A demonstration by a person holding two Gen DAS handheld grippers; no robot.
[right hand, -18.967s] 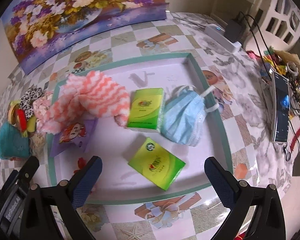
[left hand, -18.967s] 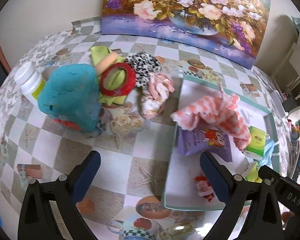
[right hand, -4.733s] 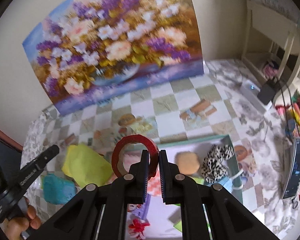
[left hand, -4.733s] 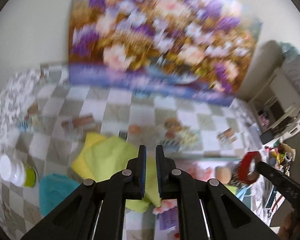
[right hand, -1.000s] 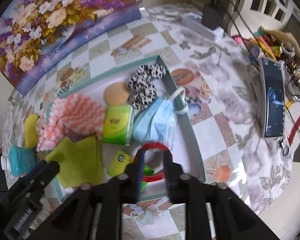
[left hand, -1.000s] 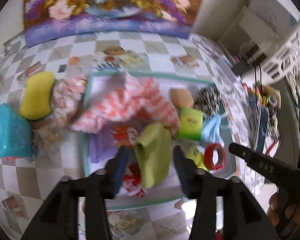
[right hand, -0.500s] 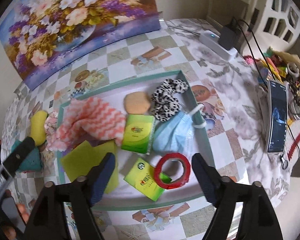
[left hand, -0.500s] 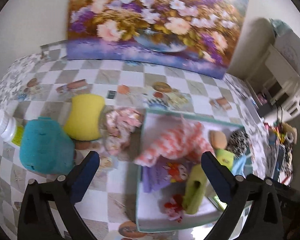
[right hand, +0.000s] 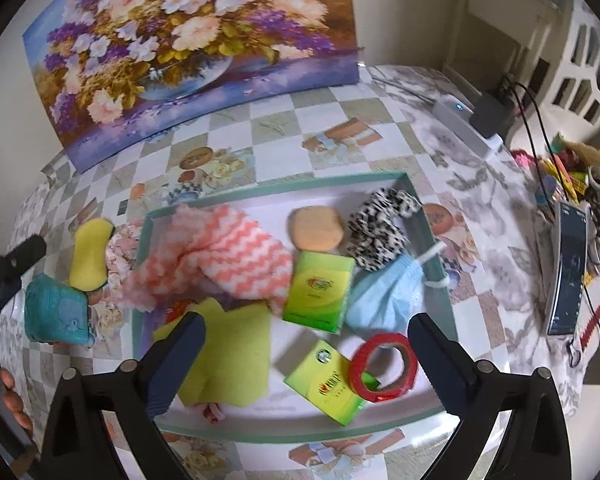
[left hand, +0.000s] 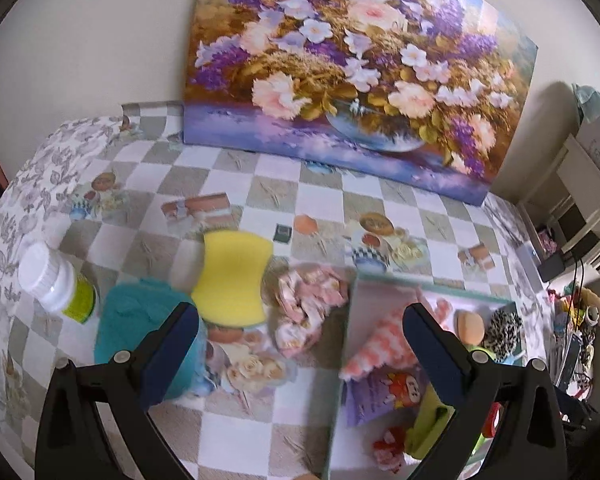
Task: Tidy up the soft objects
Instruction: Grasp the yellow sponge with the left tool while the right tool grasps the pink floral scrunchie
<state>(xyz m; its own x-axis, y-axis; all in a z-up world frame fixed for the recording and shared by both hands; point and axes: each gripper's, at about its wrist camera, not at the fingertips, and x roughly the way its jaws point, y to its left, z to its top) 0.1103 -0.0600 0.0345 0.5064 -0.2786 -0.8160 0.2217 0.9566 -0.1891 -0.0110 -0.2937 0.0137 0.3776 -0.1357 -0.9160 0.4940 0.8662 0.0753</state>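
Observation:
My left gripper (left hand: 298, 320) hangs open over the tablecloth, nothing between its fingers. Below it lie a yellow sponge (left hand: 232, 276), a teal soft toy (left hand: 136, 320) and a pink floral cloth (left hand: 308, 300), all left of the green-rimmed tray (left hand: 350, 320). My right gripper (right hand: 306, 328) is over the tray (right hand: 284, 186), its jaws opening and empty. In the tray lie a red tape ring (right hand: 384, 362), a yellow-green cloth (right hand: 228, 356), a pink zigzag cloth (right hand: 220, 252), two green tissue packs (right hand: 320, 292), a blue mask (right hand: 384, 300), a spotted scrunchie (right hand: 380, 224) and a tan puff (right hand: 318, 228).
A white-capped bottle (left hand: 52, 276) stands left of the teal toy. A flower painting (left hand: 352, 72) leans against the wall at the back of the table. A phone (right hand: 570, 268), a power strip (right hand: 464, 124) and small clutter lie to the right of the tray.
The left gripper let go of the yellow-green cloth in the tray and swung left toward the sponge. The right gripper opened off the red tape ring, which now lies in the tray.

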